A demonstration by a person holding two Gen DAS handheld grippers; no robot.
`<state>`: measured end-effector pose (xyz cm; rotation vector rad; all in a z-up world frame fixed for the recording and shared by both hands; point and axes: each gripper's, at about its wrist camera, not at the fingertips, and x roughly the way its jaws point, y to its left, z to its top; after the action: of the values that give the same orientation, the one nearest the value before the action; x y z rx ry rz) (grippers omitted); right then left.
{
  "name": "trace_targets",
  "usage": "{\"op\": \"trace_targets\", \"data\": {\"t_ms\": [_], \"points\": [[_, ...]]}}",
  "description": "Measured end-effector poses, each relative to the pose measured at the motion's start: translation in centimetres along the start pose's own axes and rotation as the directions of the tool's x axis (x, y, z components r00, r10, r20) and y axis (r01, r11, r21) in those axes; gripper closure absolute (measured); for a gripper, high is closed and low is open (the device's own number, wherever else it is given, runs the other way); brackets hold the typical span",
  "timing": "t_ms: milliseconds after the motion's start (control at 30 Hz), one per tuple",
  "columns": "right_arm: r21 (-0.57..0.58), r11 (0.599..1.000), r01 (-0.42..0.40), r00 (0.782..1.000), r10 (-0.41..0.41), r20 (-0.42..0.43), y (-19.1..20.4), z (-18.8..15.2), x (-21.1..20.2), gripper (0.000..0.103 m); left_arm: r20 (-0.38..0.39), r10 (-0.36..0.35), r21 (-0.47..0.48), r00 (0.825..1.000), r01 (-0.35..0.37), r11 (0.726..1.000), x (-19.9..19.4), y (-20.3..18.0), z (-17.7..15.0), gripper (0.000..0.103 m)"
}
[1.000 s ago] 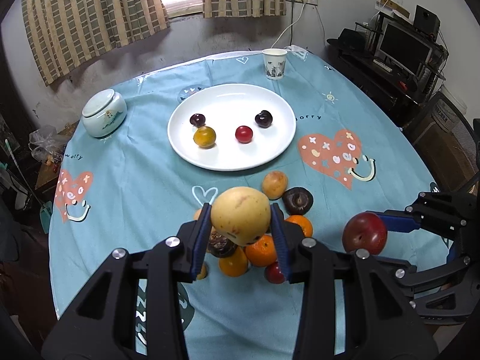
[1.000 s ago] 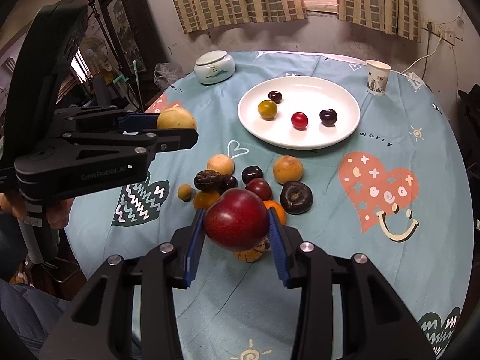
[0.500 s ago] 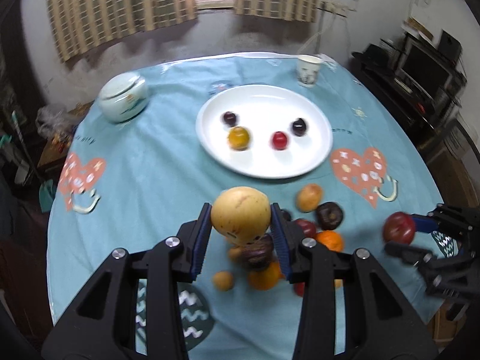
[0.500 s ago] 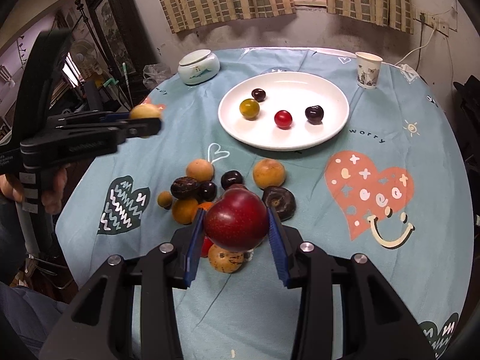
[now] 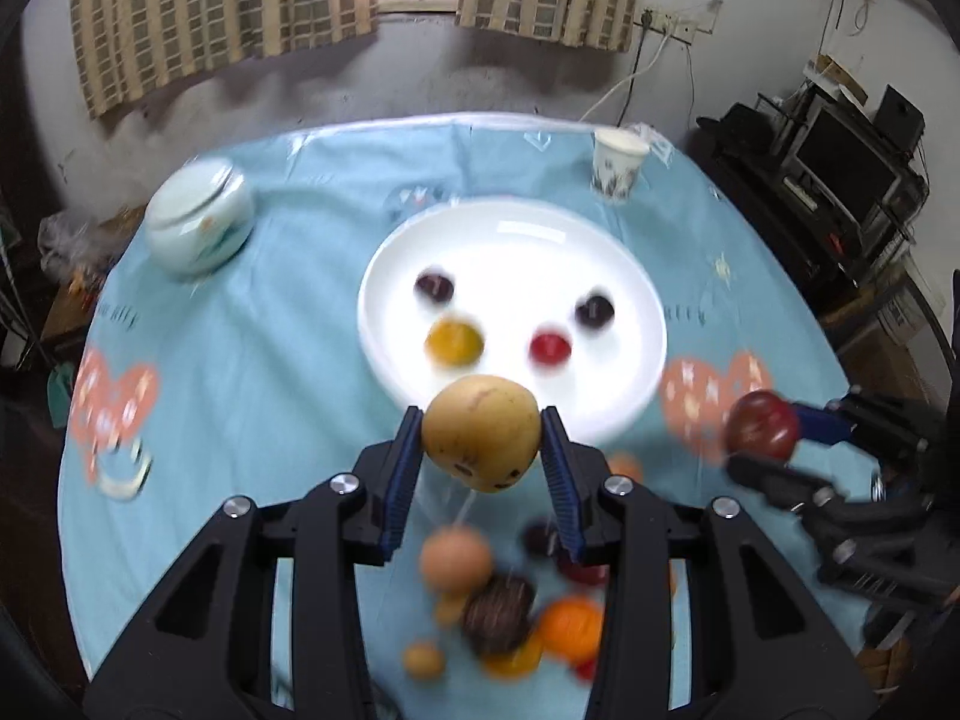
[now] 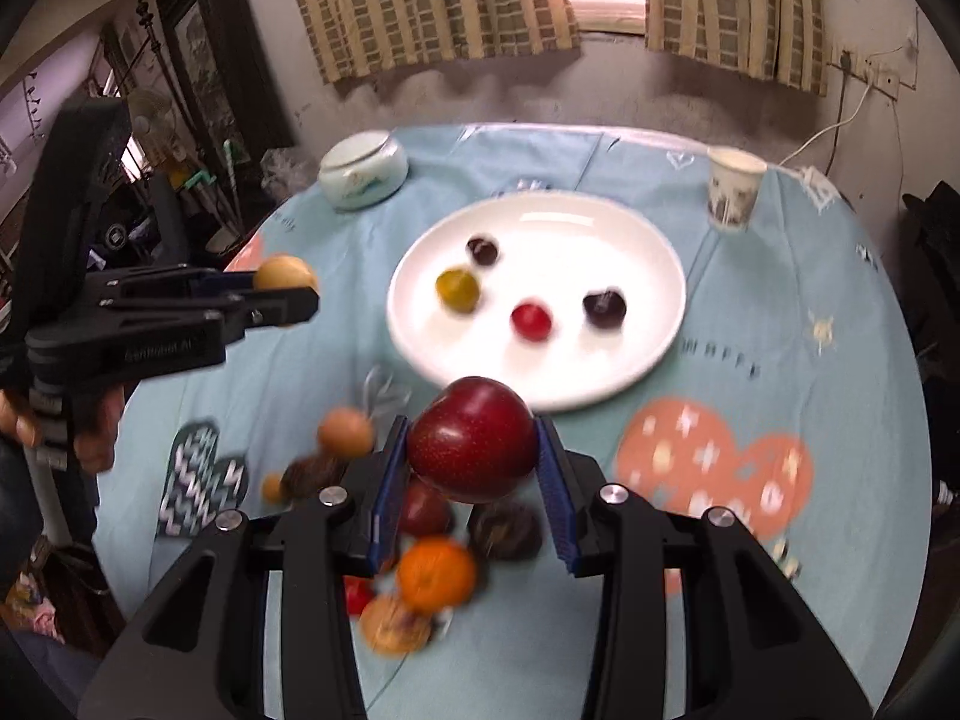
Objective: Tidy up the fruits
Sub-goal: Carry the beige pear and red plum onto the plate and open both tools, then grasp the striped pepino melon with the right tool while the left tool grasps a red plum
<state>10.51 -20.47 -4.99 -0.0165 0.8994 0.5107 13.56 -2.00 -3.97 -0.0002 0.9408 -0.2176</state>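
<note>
From my left wrist camera, my left gripper (image 5: 483,450) clamps a yellow pear (image 5: 480,441) between its blue pads, held in the air at the near rim of the white plate (image 5: 624,276). The plate carries four small fruits: two dark, one yellow, one red. At 3 o'clock my right gripper (image 5: 765,438) grips a red apple (image 5: 762,433). At 6 o'clock, under my fingers, a blurred pile of loose fruit (image 5: 510,612) lies on the blue tablecloth (image 5: 270,360); a paper cup (image 5: 618,165) stands at 1 o'clock and a lidded ceramic jar (image 5: 198,222) at 10 o'clock. From my right wrist camera, the apple sits pinched between the pads just short of the plate, and at 9 o'clock the left gripper holds the pear; its side bears blurred lettering that looks like "GenRobot". The cloth's print beside the plate is too smeared to read.
</note>
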Motion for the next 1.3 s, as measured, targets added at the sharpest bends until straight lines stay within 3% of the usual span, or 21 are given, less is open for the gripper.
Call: {"op": "trace_targets", "data": {"t_ms": [133, 400, 467, 533, 567, 600, 633, 800, 900, 1100, 1200, 1300], "points": [[0.018, 0.999, 0.033, 0.999, -0.032, -0.039, -1.8, 2.4, 4.0, 0.062, -0.035, 0.029, 0.003, 0.999, -0.029, 1.000, 4.0, -0.9, 3.8, 0.063], [0.001, 0.997, 0.081, 0.989, -0.080, -0.127, -3.7, 4.2, 10.2, 0.060, -0.123, 0.078, 0.000, 0.989, -0.079, 0.997, 10.4, -0.4, 6.1, 0.063], [-0.021, 0.994, 0.105, 0.984, -0.107, -0.139, -3.8, 4.5, 11.1, 0.060, -0.124, 0.090, -0.008, 0.988, -0.091, 0.996, 11.2, 0.0, 6.4, 0.048], [-0.021, 0.994, 0.104, 0.986, -0.106, -0.128, -4.1, 4.7, 11.3, 0.059, -0.112, 0.089, -0.022, 0.990, -0.092, 0.995, 11.2, 0.4, 6.8, 0.041], [-0.015, 0.995, 0.101, 0.988, -0.102, -0.120, -4.3, 4.8, 11.2, 0.056, -0.109, 0.085, -0.028, 0.990, -0.088, 0.996, 11.0, 0.5, 6.9, 0.038], [-0.013, 0.995, 0.104, 0.988, -0.104, -0.111, -4.4, 5.0, 11.0, 0.033, -0.108, 0.079, -0.033, 0.991, -0.083, 0.996, 10.9, 0.5, 7.0, 0.037], [-0.017, 0.994, 0.112, 0.990, -0.113, -0.079, -4.4, 5.1, 10.5, 0.026, -0.106, 0.082, -0.034, 0.991, -0.087, 0.996, 10.7, 0.6, 7.0, 0.037], [0.022, 0.996, 0.090, 0.996, -0.090, -0.013, -4.2, 5.4, 6.8, 0.026, -0.068, 0.068, -0.028, 0.995, -0.071, 0.997, 7.6, 1.0, 6.5, 0.037], [0.033, 0.998, 0.052, 0.998, -0.052, -0.020, -3.6, 3.7, 3.8, 0.026, -0.030, 0.065, 0.021, 0.997, -0.065, 0.998, 4.4, 1.1, 5.3, 0.035], [-0.014, 1.000, -0.006, 0.998, 0.005, -0.062, 0.5, -5.0, -1.2, 0.026, 0.036, 0.058, 0.086, 0.998, -0.061, 0.994, -2.4, 2.0, -0.1, 0.027], [-0.054, 0.997, -0.050, 0.988, 0.042, -0.146, 3.4, -10.5, -1.6, 0.026, 0.023, 0.043, 0.086, 0.999, -0.045, 0.995, -4.4, 2.9, -3.7, 0.026], [-0.080, 0.995, -0.058, 0.974, 0.039, -0.222, 5.0, -13.7, -0.4, 0.026, -0.023, 0.035, 0.090, 0.999, -0.033, 0.995, -5.0, 3.4, -7.6, 0.025]]}}
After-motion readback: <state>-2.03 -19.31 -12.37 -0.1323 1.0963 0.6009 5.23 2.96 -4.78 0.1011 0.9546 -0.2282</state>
